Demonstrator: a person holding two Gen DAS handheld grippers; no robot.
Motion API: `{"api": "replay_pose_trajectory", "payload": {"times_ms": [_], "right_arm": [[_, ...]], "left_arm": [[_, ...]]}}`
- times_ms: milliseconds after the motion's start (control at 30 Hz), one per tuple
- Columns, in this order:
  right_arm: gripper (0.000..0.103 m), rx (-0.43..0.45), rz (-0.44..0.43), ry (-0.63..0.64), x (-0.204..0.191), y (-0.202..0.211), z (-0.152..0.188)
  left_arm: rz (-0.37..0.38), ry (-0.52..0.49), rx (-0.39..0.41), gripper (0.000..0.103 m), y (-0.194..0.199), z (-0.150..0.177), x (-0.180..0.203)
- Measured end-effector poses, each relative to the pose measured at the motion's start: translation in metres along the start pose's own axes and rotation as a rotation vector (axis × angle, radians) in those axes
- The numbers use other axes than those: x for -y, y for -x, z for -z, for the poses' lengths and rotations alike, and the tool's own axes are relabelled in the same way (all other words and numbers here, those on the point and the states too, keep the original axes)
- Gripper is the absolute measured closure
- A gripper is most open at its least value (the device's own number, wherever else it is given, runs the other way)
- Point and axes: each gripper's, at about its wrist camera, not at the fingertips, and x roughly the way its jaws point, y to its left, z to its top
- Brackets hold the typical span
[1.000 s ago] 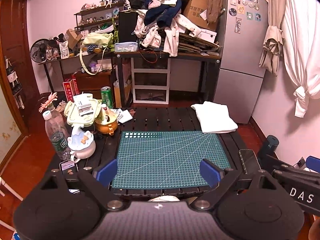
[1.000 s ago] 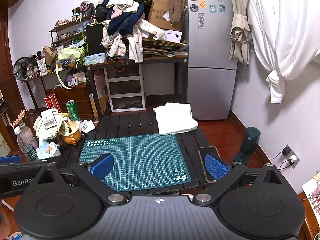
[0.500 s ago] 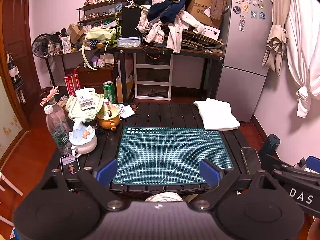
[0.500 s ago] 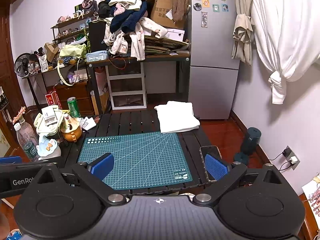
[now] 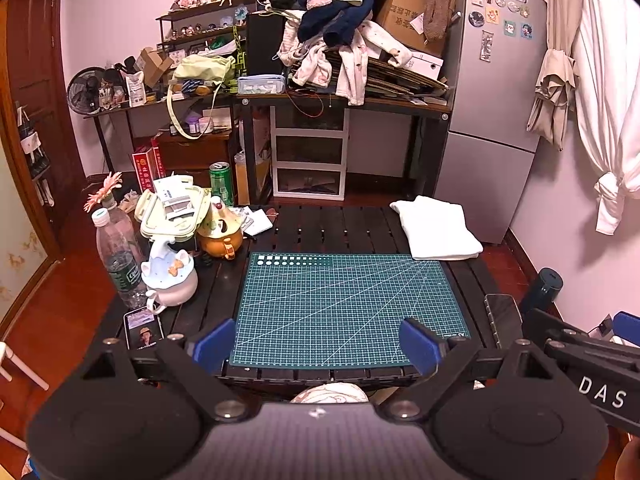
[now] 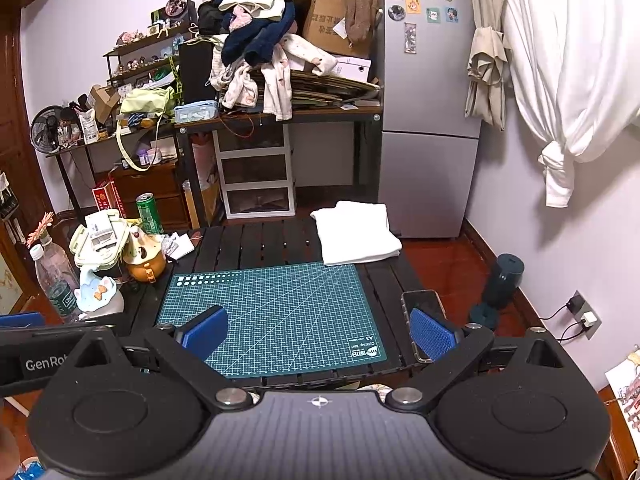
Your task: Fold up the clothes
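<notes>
Green cutting mat [image 5: 348, 308] on black slatted table [image 5: 320, 224]; phone [image 6: 426, 312] beside mat.

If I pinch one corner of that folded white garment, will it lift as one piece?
Probably not: the folded white garment looks soft and layered, so it likely droops and unfolds. It seems light; pushed, it may bunch on the slatted table.

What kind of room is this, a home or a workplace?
Most likely a lived-in room at home: a fridge with magnets, clothes piled on a cluttered desk, and a knotted white curtain. A folded white garment lies on the low black table.
</notes>
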Motion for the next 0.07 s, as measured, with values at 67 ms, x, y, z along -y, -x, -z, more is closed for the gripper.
{"api": "replay_pose_trajectory", "payload": {"times_ms": [67], "right_arm": [[0.005, 0.0, -0.001, 0.0, -0.0002, 0.0007, 0.0006]], "left_arm": [[0.0, 0.001, -0.001, 0.014, 0.0008, -0.0004, 0.0012]]}}
